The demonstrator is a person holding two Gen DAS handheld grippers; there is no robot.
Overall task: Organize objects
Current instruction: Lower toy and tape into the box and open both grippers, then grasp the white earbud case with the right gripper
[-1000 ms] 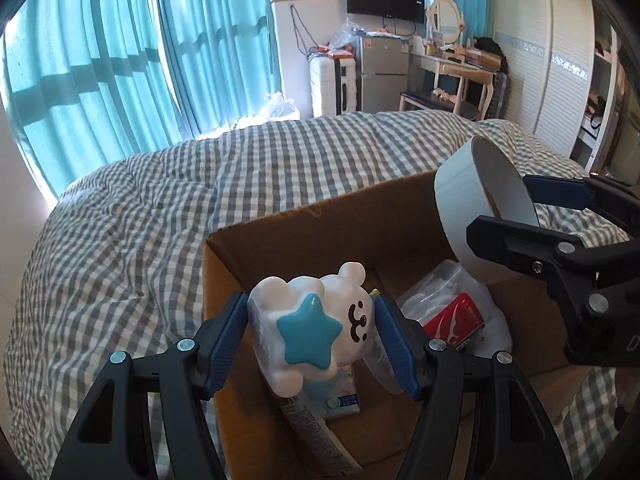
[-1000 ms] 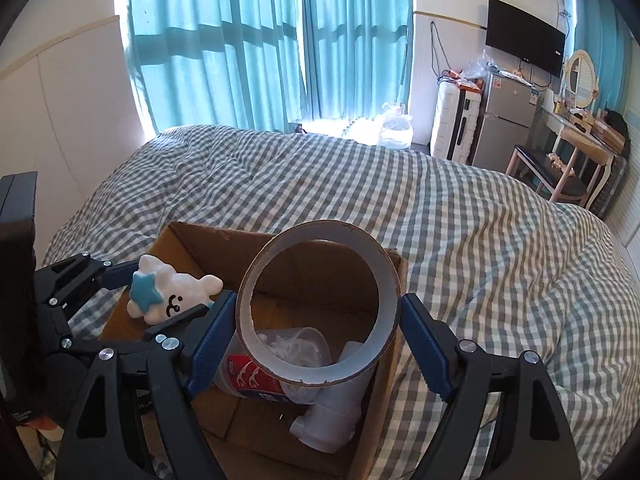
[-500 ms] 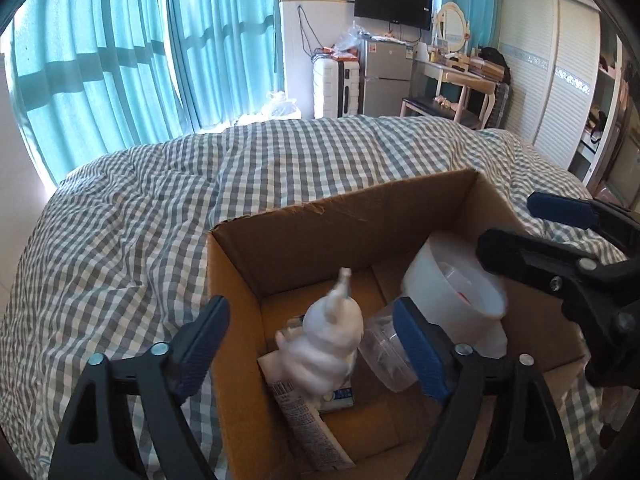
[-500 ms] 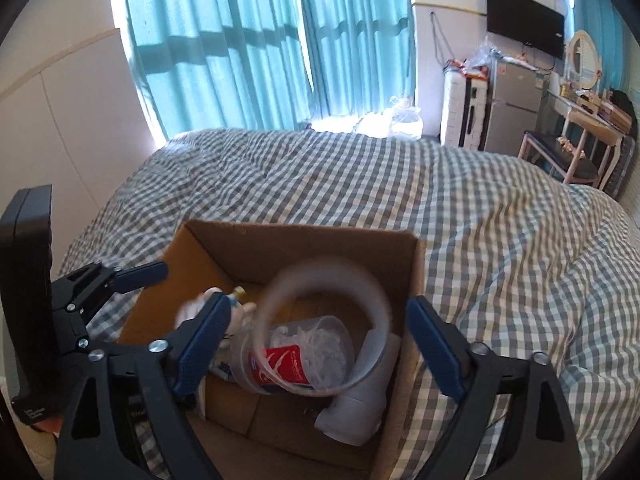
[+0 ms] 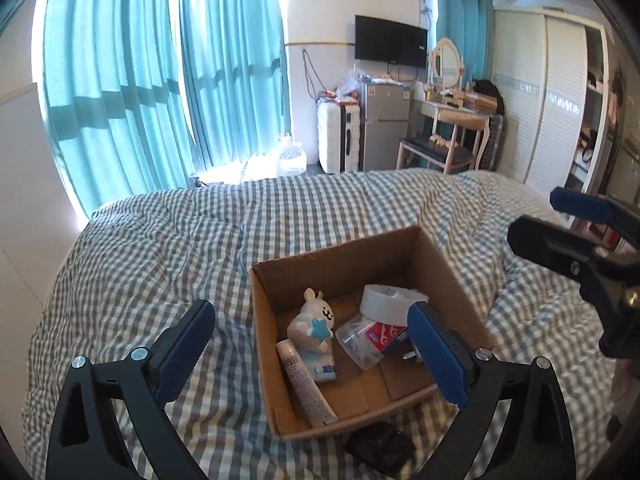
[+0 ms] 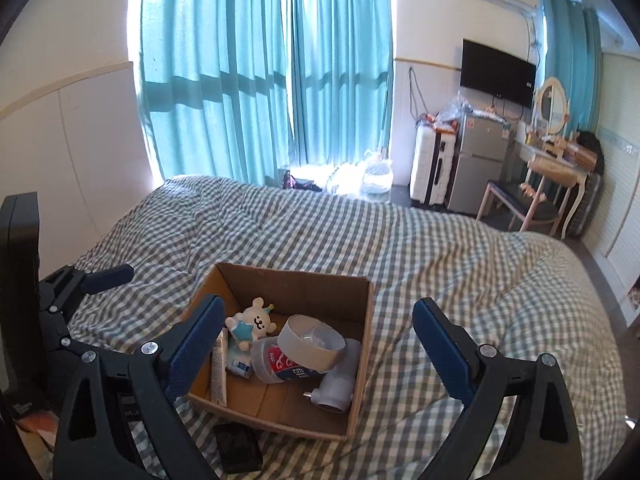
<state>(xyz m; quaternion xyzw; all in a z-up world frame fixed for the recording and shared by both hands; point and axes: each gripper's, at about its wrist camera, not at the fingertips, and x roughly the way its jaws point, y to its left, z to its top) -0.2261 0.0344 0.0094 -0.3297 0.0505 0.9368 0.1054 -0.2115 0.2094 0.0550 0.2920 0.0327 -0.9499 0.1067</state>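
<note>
- The left gripper (image 5: 312,344) and right gripper (image 6: 318,344) hung tilted down above the cardboard box (image 6: 360,364), jaws just spread wide, empty.
- In the box lay the bear toy (image 5: 314,318), tape roll (image 6: 312,344), tube (image 5: 306,384).
- A dark case (image 6: 238,446) lay near the box on the checked quilt (image 6: 440,248).
</note>
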